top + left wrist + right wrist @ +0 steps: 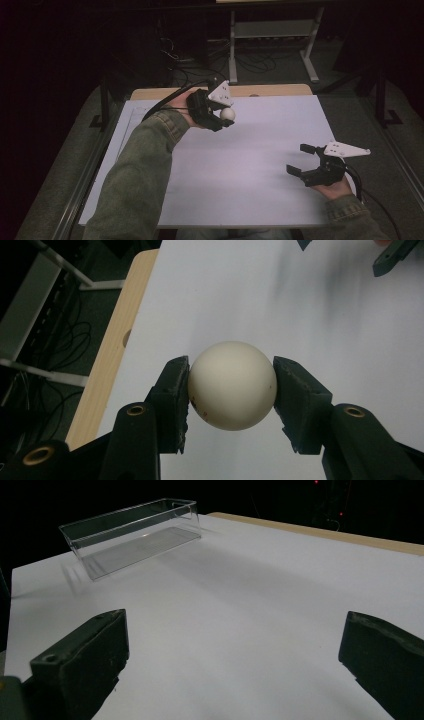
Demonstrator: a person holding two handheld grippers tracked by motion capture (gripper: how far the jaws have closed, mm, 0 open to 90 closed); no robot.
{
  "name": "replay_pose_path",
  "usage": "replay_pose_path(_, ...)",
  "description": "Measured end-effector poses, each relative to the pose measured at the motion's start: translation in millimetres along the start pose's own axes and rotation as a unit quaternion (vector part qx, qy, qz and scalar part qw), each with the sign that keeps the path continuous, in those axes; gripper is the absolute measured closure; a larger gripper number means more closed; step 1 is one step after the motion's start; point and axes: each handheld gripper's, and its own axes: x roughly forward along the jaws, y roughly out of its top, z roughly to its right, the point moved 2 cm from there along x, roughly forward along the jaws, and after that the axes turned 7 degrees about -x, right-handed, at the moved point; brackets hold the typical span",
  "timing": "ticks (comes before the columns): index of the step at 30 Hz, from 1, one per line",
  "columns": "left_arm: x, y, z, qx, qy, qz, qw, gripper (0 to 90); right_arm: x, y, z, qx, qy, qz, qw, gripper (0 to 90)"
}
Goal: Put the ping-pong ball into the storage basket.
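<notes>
Above the white table (260,150), left gripper (226,116) clamped on a cream ball (232,385); right gripper (303,159) wide apart, empty.

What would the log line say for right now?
left gripper: shut on white ball, above table | right gripper: open, empty | clear box: empty

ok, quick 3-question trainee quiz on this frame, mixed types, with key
1. What does the left gripper hold between its pads?
2. True or false: the right gripper is shut on a ball.
3. Multiple choice. In the right gripper view, the clear plastic box is: A) lying on the white table cover, nothing in it; B) held in the right gripper; C) full of balls.

Key
1. A cream-white ball, pressed on both sides by the pads.
2. False: its jaws stand wide apart with nothing between them.
3. A
</notes>
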Motion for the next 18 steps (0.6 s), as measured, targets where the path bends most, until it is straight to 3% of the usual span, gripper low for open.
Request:
replay_pose_path(9, -4.7, -2.9, -0.2, 0.005, 0.001, -0.010, 0.9999, 50.6, 0.0, -0.1, -0.4, 0.000, 0.000, -0.001, 1.0000, 0.0)
replay_pose_path(18, -16.0, -16.5, -3.3, -0.004, 0.013, -0.019, 0.9997, 50.6, 0.4, -0.1, -0.9, 0.000, 0.002, -0.002, 1.0000, 0.0)
